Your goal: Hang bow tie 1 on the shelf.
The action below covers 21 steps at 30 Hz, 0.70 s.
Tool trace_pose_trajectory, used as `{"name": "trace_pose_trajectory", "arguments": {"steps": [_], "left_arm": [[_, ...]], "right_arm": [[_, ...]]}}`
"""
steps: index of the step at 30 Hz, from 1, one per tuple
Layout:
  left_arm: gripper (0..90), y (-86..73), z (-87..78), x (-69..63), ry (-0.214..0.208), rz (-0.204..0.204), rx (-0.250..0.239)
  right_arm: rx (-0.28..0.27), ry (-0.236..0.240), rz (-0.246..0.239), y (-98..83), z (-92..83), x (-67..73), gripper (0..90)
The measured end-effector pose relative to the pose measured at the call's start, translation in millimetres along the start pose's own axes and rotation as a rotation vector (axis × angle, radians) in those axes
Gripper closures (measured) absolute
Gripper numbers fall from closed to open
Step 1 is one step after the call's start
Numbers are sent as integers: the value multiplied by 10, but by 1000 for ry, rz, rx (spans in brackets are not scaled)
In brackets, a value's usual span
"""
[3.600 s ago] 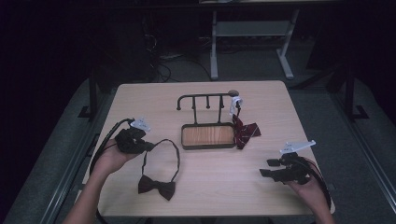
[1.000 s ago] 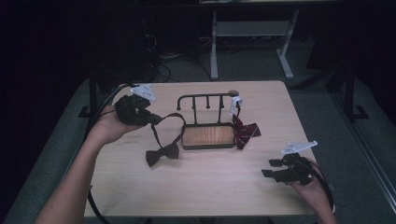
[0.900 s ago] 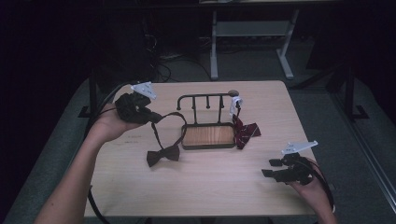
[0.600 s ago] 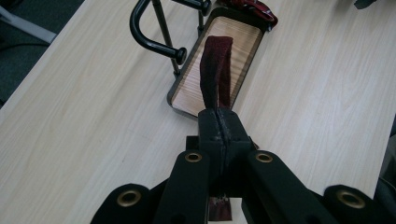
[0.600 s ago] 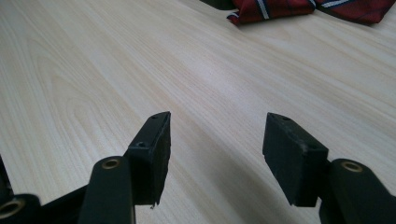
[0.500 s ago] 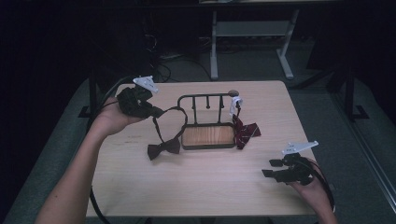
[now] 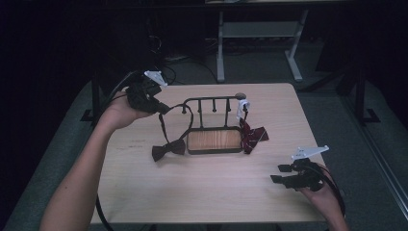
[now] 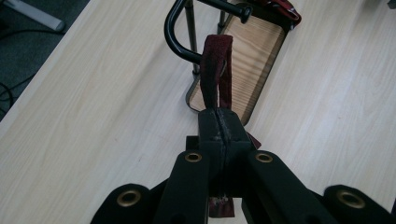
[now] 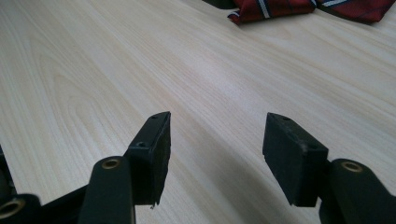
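At the upper left of the high view, the left tool [image 7: 161, 109] is clamping the strap of a dark bow tie [image 7: 168, 148], whose bow is lying on the worktop [image 7: 202, 192] beside the rack [image 7: 214, 139]. At the lower right, the right tool [image 7: 278, 174] is resting with jaws apart.

The rack [image 7: 214, 126] stands mid-table [image 7: 202, 192] — one bow tie [image 7: 168, 149] at its left, another [image 7: 253, 136] at its right.
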<state>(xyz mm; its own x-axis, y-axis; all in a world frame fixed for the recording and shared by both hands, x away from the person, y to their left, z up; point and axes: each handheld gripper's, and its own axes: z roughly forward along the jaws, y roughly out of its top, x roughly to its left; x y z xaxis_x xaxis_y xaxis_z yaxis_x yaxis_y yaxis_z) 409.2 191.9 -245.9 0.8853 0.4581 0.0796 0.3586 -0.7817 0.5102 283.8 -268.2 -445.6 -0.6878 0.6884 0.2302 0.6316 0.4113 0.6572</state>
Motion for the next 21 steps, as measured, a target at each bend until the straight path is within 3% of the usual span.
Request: {"name": "trace_pose_trajectory", "arguments": {"steps": [21], "left_arm": [[896,80,270,215,29,-47,88]], "right_arm": [[7,3,-8,-13,13,-15,418]]}}
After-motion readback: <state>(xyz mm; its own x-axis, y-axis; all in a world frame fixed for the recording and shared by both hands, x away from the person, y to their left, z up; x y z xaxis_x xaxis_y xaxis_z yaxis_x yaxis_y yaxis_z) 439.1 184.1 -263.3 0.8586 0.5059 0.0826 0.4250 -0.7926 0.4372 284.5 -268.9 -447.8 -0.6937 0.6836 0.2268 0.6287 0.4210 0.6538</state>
